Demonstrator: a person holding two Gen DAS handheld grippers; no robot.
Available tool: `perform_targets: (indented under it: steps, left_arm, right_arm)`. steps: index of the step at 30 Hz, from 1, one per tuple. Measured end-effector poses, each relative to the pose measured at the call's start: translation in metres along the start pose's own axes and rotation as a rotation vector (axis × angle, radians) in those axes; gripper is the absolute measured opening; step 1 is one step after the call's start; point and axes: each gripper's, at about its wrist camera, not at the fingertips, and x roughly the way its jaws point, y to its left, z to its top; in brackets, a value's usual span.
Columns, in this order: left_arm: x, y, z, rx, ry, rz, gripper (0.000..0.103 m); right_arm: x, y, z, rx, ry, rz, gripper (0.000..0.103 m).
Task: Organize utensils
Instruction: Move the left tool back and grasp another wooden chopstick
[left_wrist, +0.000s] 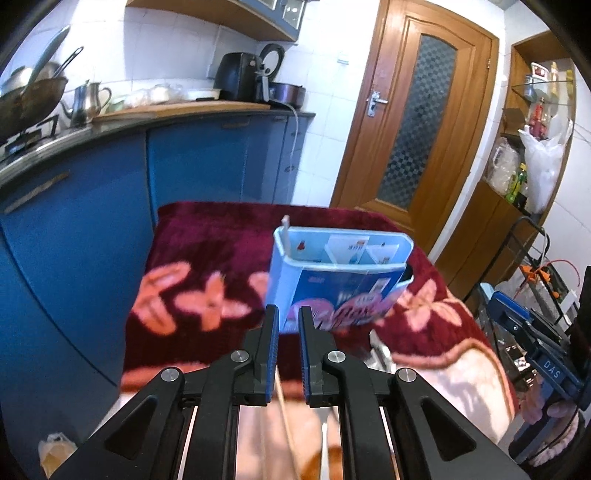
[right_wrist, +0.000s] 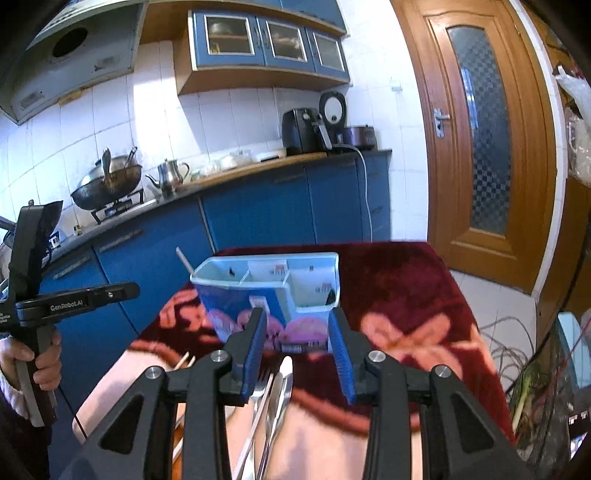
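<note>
A light-blue utensil holder with inner compartments stands on the red floral cloth; it also shows in the right wrist view. One chopstick sticks out of its left compartment. My left gripper hovers just in front of the holder, jaws a narrow gap apart and empty; a chopstick lies on the cloth below it. My right gripper is open and empty above a metal fork and a knife lying on the cloth. The left gripper's body shows at left.
Blue kitchen cabinets and a counter with a wok, kettle and appliances run behind the table. A wooden door is at the right. Shelves, bags and cables crowd the right side.
</note>
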Motion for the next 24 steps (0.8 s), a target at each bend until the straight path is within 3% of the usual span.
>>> perform_targets:
  steps: [9, 24]
  left_arm:
    - [0.008, 0.015, -0.037, -0.011, 0.088, 0.022, 0.011]
    - [0.058, 0.022, -0.074, -0.028, 0.275, 0.028, 0.011]
  right_arm:
    - [0.010, 0.004, -0.032, 0.037, 0.114, -0.005, 0.040]
    - [0.031, -0.003, -0.069, 0.080, 0.249, -0.032, 0.045]
